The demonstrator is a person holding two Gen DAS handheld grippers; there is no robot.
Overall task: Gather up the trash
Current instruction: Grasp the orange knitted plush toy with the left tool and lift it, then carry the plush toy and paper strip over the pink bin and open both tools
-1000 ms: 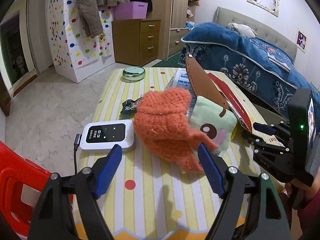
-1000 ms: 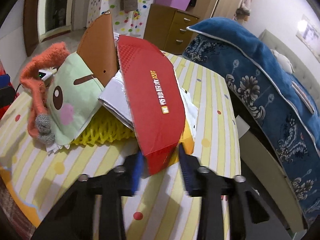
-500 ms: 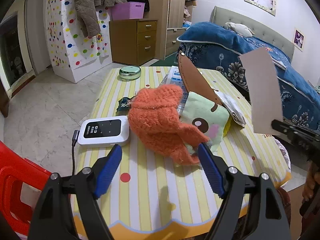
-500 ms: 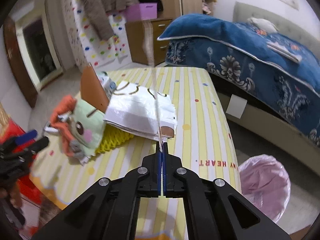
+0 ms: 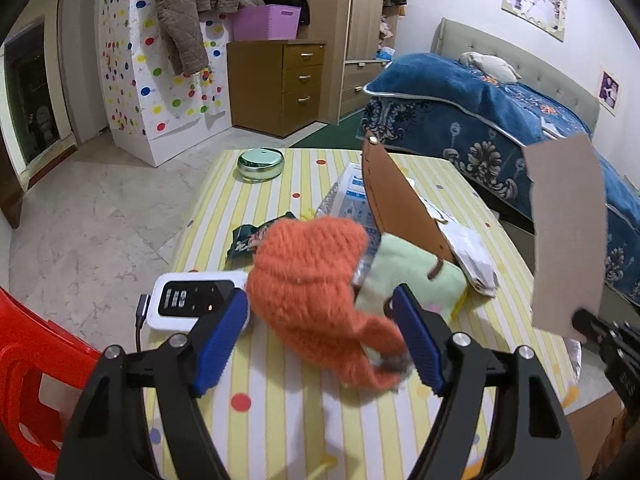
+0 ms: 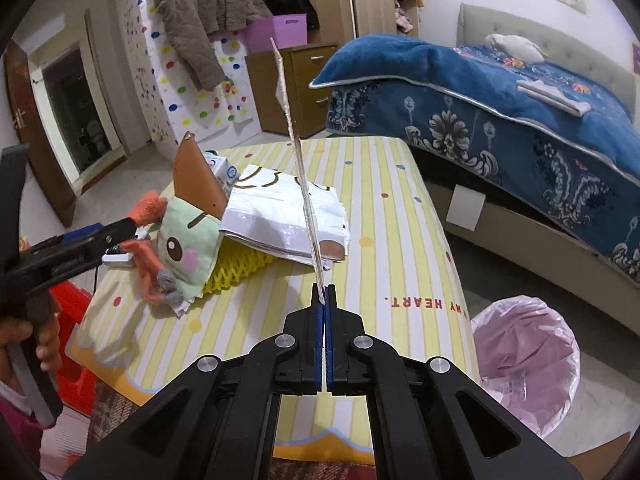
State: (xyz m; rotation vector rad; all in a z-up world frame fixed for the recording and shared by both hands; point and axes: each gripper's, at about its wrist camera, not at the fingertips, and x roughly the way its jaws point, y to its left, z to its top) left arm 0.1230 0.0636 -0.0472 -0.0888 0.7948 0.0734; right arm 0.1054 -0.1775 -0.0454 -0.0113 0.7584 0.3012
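The right gripper (image 6: 324, 294) pinches a cardboard piece (image 6: 298, 148) above the table (image 6: 400, 240), not yet in the pink bin (image 6: 528, 364). The left gripper (image 5: 320, 340) gapes wide, empty. More trash waits.

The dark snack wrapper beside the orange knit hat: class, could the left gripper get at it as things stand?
Probably not directly. The left gripper is open, but the orange knit hat lies between it and the dark snack wrapper, covering part of it; approaching around the left looks freer.

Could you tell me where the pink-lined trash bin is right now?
In the right wrist view, the trash bin stands on the floor at lower right, between the table and the bed.
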